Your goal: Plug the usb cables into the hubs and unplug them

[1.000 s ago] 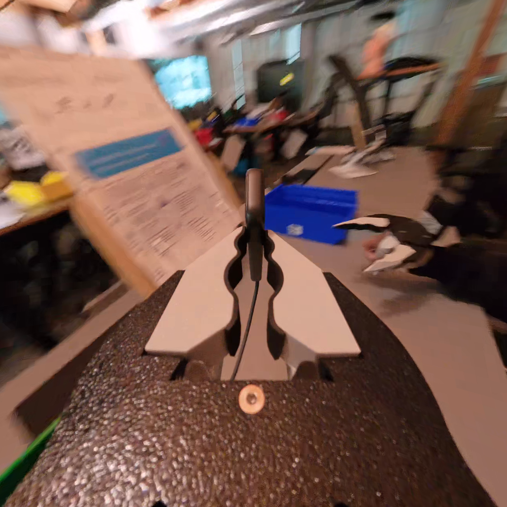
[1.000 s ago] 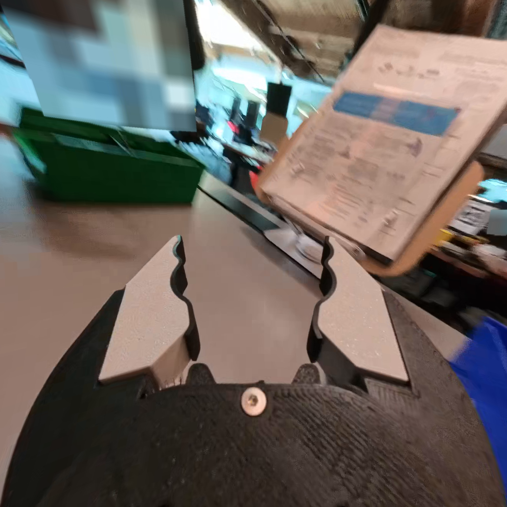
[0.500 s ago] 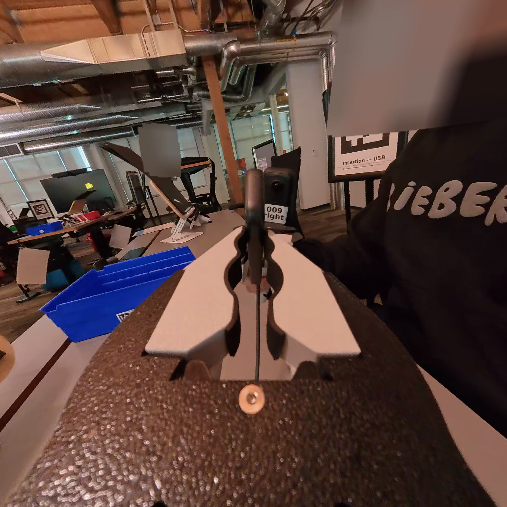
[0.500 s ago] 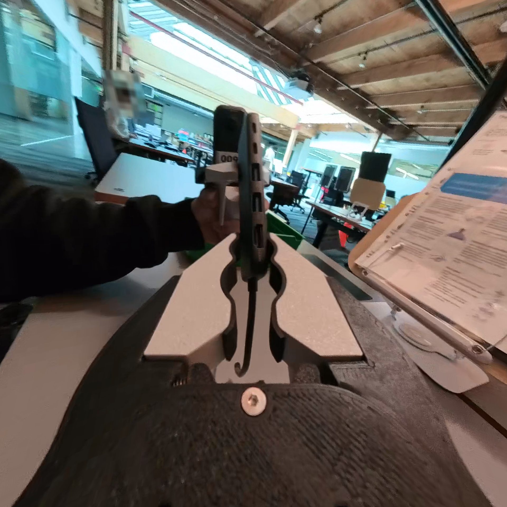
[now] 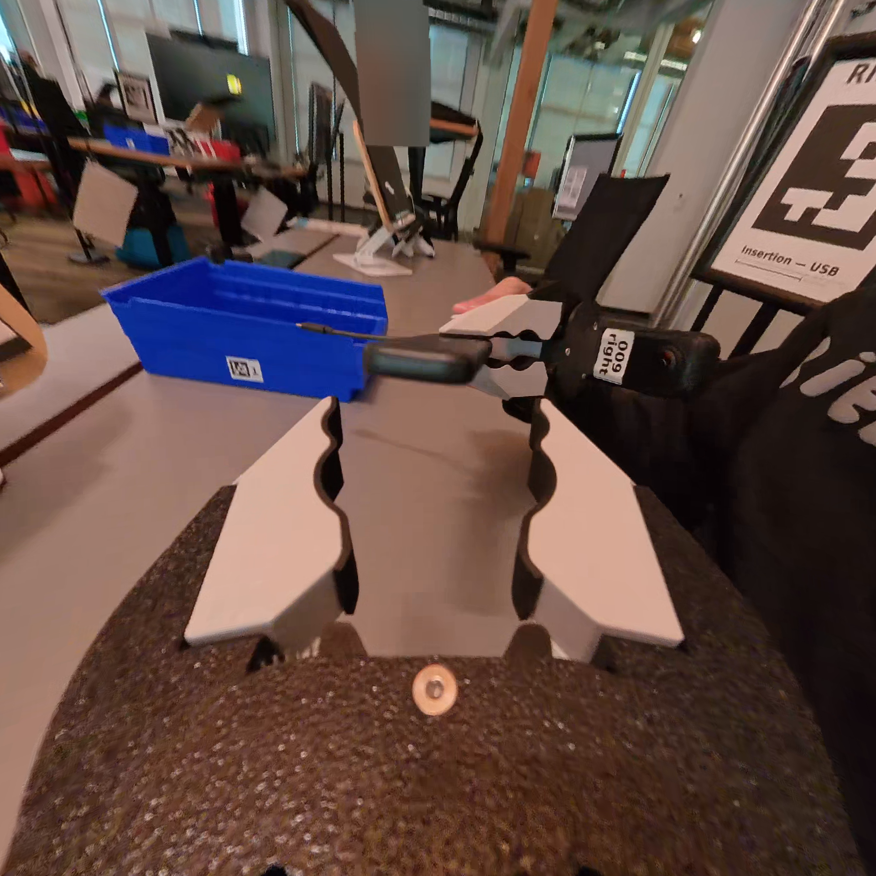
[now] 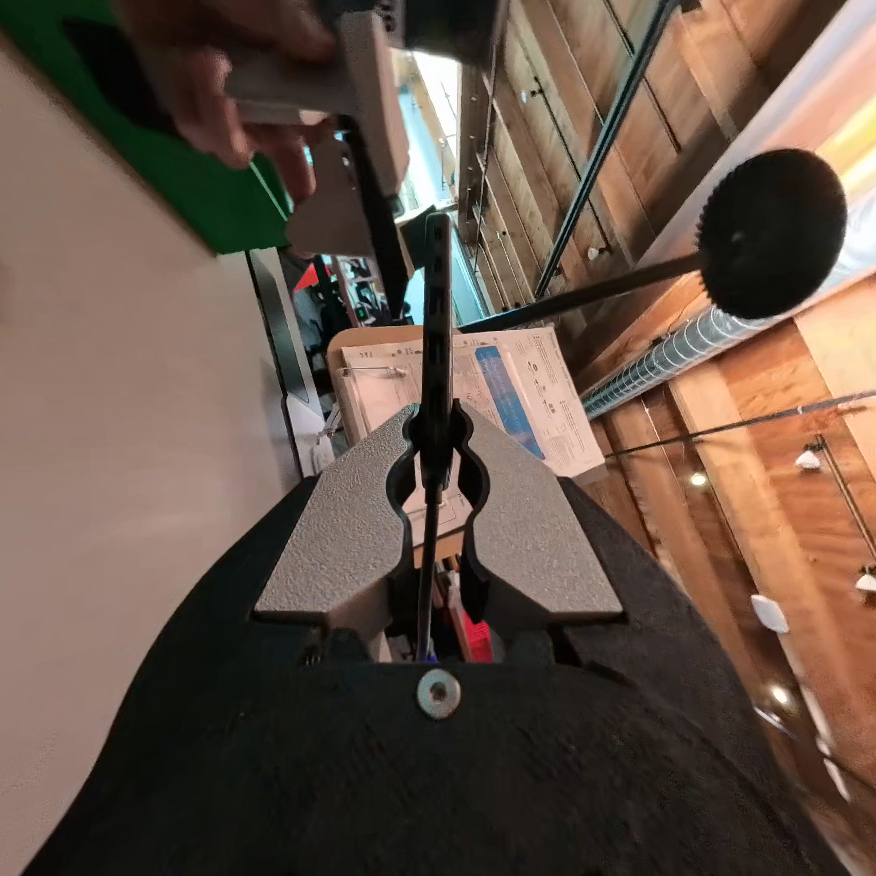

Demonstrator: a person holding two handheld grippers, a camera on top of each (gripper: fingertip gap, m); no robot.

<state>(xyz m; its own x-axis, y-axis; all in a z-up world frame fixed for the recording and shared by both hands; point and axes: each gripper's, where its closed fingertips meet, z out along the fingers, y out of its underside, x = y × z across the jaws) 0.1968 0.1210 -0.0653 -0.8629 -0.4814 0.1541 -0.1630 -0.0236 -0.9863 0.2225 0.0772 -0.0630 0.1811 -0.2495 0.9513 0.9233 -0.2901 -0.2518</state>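
The right gripper (image 5: 479, 353) is clamped on a flat dark hub (image 5: 426, 362), pinching it at the end where its thin black cable (image 6: 429, 559) leaves the body. In the left wrist view the hub lies level above the grey table (image 5: 142, 474), its long axis running crosswise from right to left, free end pointing toward the blue bin (image 5: 246, 327) that sits on the table just behind it. A thin black lead with a small metal tip (image 5: 327, 330) appears to reach out past the hub toward the bin; whether it belongs to the hub or lies in the bin I cannot tell. The left gripper (image 5: 433, 474) is spread wide with nothing between its fingers, and the hub sits ahead of it and somewhat above its fingertips, near but not touching. In the right wrist view the same hub (image 6: 438, 341) stands straight out along the fingers, seen edge-on, with the cable trailing back between them toward the camera; that view is rolled, so the table fills its left side and a green bin (image 6: 199, 180) shows at upper left beside a blurred hand and the other gripper. A clipboard with papers (image 6: 512, 393) stands beyond. No separate usb plug is clearly in sight. Judging from this, the left gripper is the free one and the nearer to the hub's open end, so any cable it fetches would have to meet the ports along the hub's narrow side, square to that crosswise axis.
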